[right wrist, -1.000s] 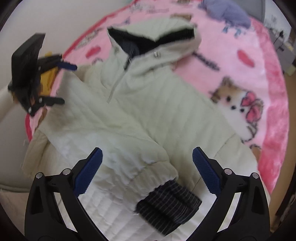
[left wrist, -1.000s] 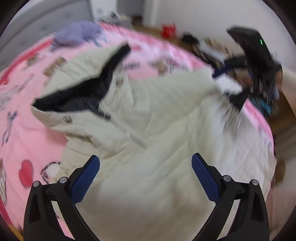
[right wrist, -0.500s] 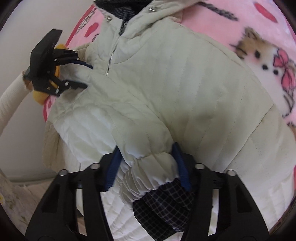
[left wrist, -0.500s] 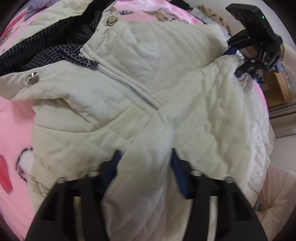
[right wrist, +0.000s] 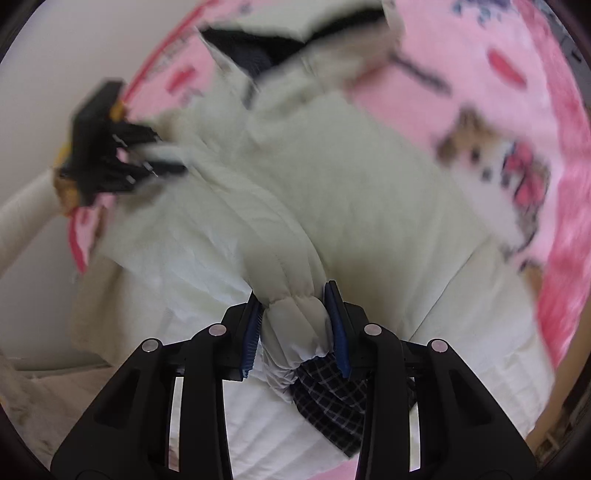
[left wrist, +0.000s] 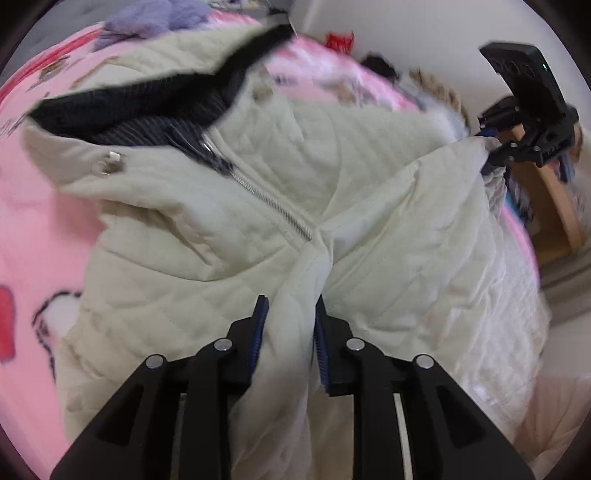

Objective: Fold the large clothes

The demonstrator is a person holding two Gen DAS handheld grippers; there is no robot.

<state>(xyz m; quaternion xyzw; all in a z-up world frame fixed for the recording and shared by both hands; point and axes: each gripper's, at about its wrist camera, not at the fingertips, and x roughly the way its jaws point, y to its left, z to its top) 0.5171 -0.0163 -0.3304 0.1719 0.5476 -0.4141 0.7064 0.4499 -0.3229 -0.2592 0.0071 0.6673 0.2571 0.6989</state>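
A cream quilted hooded jacket (left wrist: 207,236) with a dark checked lining lies on a pink blanket; it also shows in the right wrist view (right wrist: 354,206). My left gripper (left wrist: 290,321) is shut on a pinched fold of the jacket near the sleeve's shoulder, just below the zipper (left wrist: 273,210). My right gripper (right wrist: 295,317) is shut on the sleeve's elastic cuff (right wrist: 295,325), with the checked lining (right wrist: 332,398) hanging out below. Each gripper shows in the other's view, the right one (left wrist: 491,155) at the cuff, the left one (right wrist: 166,162) at the shoulder.
The pink cartoon-print blanket (right wrist: 517,110) covers the bed. A purple soft item (left wrist: 147,18) lies at its far end beyond the hood. A wooden piece of furniture (left wrist: 554,206) and clutter stand off the bed's right side. White bedding (right wrist: 37,398) lies at the lower left.
Both grippers came down from open and closed on the jacket, left on the shoulder fold, right on the cuff. The views have since pulled back a little, with the sleeve held between them.
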